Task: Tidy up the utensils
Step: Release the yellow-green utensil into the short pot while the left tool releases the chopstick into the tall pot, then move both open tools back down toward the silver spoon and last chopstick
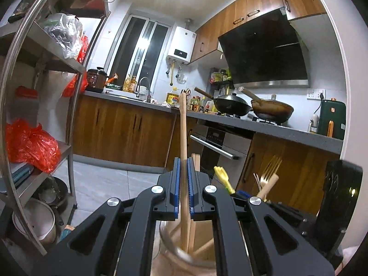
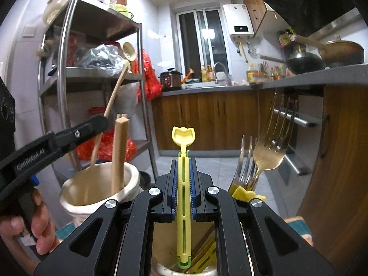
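Observation:
My left gripper is shut on a long wooden utensil handle that stands in a cream ceramic jar with other wooden sticks. In the right wrist view that gripper holds the wooden spoon over the cream jar, beside wooden chopsticks. My right gripper is shut on a yellow plastic clip that reaches down into a second white jar. Gold forks stand to its right with another yellow clip.
A steel shelf rack with bags and pots stands at left. Wooden cabinets, a counter with woks, a sink and an oven lie ahead. A person's hand grips the left tool.

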Motion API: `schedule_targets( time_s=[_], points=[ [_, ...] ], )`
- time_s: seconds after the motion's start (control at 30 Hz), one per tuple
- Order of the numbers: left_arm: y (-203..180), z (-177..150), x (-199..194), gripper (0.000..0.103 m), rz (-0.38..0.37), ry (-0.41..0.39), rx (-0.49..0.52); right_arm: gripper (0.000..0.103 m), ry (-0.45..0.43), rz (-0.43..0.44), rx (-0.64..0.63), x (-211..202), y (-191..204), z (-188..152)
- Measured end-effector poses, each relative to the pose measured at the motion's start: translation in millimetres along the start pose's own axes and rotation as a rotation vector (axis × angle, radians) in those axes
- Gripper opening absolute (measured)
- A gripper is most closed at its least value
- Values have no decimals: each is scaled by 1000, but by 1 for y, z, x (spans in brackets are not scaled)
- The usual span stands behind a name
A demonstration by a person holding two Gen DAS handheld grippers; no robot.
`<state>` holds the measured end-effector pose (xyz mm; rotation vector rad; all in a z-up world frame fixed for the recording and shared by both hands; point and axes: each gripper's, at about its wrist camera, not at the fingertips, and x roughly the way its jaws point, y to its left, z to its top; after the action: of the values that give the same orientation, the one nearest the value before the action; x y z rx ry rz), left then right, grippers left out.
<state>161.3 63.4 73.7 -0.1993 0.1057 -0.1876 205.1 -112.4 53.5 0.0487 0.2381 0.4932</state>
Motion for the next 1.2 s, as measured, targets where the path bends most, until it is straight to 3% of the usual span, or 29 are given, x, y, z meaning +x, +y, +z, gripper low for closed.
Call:
schedule_targets(
  time_s=[0.33, 0.57, 0.7, 0.87, 1.0, 1.07, 1.13, 1.2],
  points=[
    [-15, -12, -24, 6, -7, 4, 81, 10, 61, -10, 47, -25, -8, -3],
    [-16, -16, -29, 6, -2, 22, 83, 11, 126, 23, 49, -27, -9, -8],
    [-15, -18, -32, 6, 6, 33, 83, 23, 133, 15, 34, -35, -6, -6],
    [-15, -20, -37, 6, 30, 44, 94, 25, 132, -19, 52, -57, -13, -2],
    [-18, -23, -43, 7, 55, 57, 116, 43, 134, -32, 61, -77, -17, -2],
    [-19, -24, -48, 11, 63, 61, 124, 50, 123, -43, 64, -90, -19, -4],
    [-21, -27, -53, 28, 70, 66, 126, 60, 113, -53, 66, -99, -20, -8],
    [-22, -30, -59, 35, 81, 72, 129, 65, 104, -64, 63, -107, -21, -12]
  ],
)
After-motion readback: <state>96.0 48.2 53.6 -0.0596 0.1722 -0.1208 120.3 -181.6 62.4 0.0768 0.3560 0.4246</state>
